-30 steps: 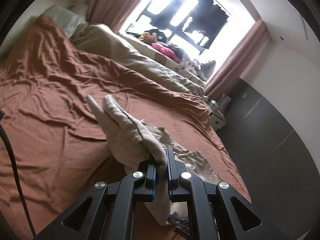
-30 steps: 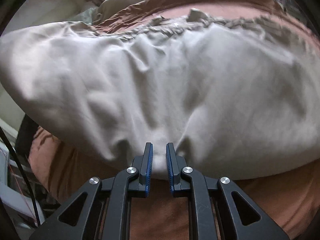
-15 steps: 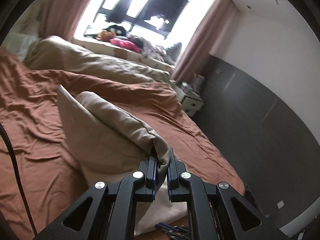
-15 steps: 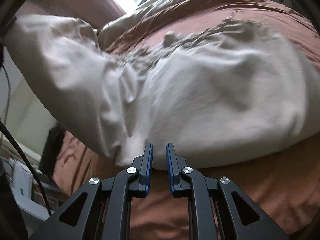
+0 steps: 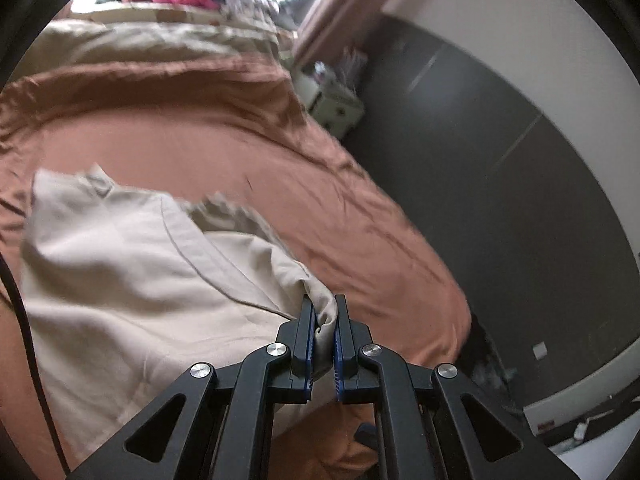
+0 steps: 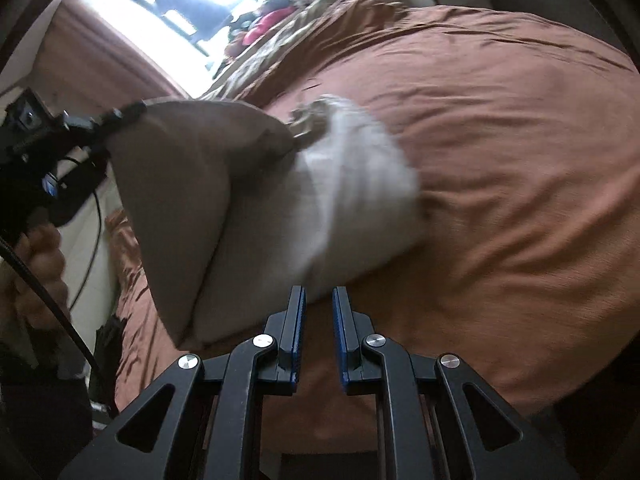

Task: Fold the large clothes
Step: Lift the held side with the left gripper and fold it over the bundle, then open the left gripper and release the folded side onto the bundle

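Left gripper (image 5: 324,312): fingers pressed together on a bunched corner of the beige garment (image 5: 120,280), which is pinched between the blue pads. From that corner the garment spreads out to the left and lies over the rust-brown bedsheet (image 5: 340,208).

Right gripper (image 6: 319,304): fingers slightly apart, a narrow gap between them, nothing held. It sits just short of the garment's near edge (image 6: 248,216). In this view one corner of the garment is lifted at upper left by the other gripper (image 6: 100,120), and the remainder sags down onto the bedsheet (image 6: 500,200).

Surroundings: a tan duvet (image 5: 160,44) lies at the far side of the bed below a bright window (image 6: 152,8). A white bedside cabinet (image 5: 332,104) stands beside the bed against a dark wall panel (image 5: 520,208).
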`<state>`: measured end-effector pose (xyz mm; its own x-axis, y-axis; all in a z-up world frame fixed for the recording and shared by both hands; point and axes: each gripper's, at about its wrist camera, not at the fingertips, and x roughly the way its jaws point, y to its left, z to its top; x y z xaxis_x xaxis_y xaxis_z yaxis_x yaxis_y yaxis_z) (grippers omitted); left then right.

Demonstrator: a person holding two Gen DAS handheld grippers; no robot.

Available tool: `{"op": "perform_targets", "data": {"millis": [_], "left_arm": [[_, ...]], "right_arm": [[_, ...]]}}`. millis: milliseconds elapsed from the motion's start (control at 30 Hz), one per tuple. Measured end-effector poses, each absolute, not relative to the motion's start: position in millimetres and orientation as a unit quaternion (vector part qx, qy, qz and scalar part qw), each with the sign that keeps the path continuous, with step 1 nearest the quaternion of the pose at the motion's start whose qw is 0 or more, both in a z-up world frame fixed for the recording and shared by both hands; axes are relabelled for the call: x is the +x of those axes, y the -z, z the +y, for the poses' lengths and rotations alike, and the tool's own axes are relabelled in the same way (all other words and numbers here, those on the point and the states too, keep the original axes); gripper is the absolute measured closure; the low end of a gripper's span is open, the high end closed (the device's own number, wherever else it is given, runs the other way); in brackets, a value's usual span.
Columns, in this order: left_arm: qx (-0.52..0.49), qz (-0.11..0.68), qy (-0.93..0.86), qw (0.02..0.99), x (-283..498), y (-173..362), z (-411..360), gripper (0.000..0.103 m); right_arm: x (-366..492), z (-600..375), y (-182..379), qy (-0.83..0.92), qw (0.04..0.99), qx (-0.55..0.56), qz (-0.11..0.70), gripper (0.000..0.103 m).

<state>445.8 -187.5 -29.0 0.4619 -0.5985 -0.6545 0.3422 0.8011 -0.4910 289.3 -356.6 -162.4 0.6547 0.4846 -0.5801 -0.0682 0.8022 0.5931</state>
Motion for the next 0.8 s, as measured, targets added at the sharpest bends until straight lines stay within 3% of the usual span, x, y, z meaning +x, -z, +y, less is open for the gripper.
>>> {"op": "perform_targets", "data": {"millis": [333, 367, 400, 433, 467, 500, 567, 800], "left_arm": [[-0.123, 0.493, 0.309, 0.804, 438, 70, -233, 0.095], [-0.122, 0.502, 0.309, 0.799, 438, 72, -233, 0.093], [-0.126, 0.51, 0.311, 0.792, 437, 76, -230, 0.088], [-0.133, 0.517, 0.315, 0.785, 438, 78, -227, 0.083], [-0.148, 0.523, 0.32, 0.776, 439, 79, -221, 0.07], [-0.158, 0.523, 0.318, 0.775, 439, 77, -215, 0.052], [-0.165, 0.507, 0.311, 0.787, 436, 69, -203, 0.035], [-0.163, 0.473, 0.253, 0.828, 432, 48, -139, 0.032]], "right_arm": [[279, -379, 165, -0.15, 0.859, 0.297, 0.39, 0.089], [283, -378, 164, -0.152, 0.859, 0.297, 0.388, 0.073], [281, -378, 161, -0.156, 0.861, 0.297, 0.382, 0.046], [282, -377, 160, -0.158, 0.863, 0.299, 0.375, 0.035], [283, -377, 160, -0.16, 0.865, 0.3, 0.369, 0.029], [285, -379, 159, -0.165, 0.864, 0.301, 0.367, 0.029], [290, -377, 155, -0.179, 0.861, 0.307, 0.364, 0.029], [320, -359, 139, -0.231, 0.856, 0.282, 0.365, 0.029]]}}
